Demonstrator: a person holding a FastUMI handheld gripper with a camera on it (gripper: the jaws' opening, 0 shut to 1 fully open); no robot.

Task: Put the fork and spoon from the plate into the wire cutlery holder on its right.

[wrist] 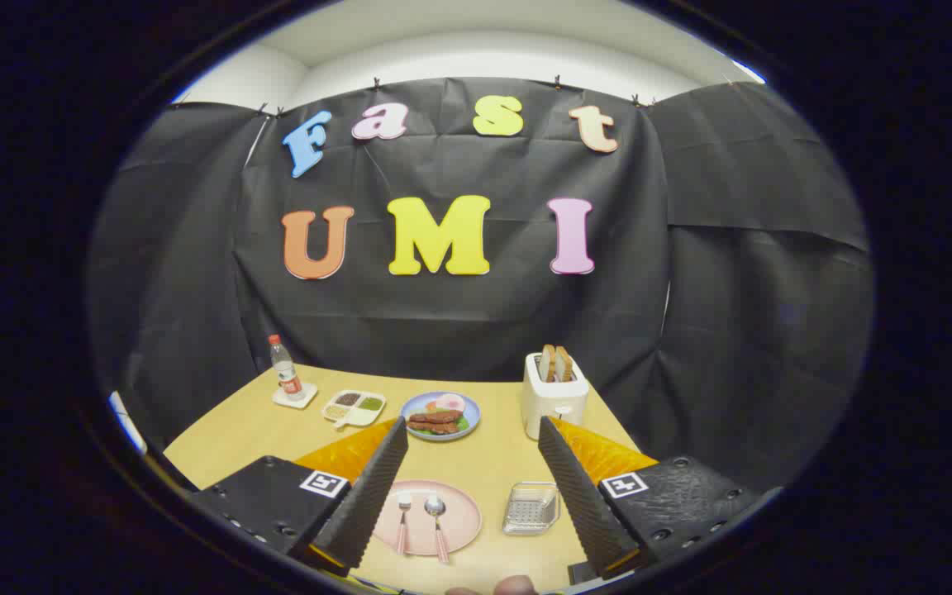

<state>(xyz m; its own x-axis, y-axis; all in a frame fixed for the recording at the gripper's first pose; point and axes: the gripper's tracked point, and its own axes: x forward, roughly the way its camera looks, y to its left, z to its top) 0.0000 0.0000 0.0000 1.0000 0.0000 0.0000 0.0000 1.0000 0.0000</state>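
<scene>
A pink plate (459, 516) lies on the wooden table between my fingers, close to the left one. On it rest a fork (403, 521) and a spoon (437, 516), side by side, both with pink handles pointing toward me. To the plate's right stands the wire cutlery holder (530, 507), just inside my right finger. My gripper (468, 450) hangs above the table, open wide, with nothing between its fingers.
Beyond the fingers are a blue plate of food (440, 415), a white toaster with toast (554, 392), a divided condiment dish (354, 407) and a bottle on a coaster (284, 372). A fingertip of a person (516, 585) shows at the near edge.
</scene>
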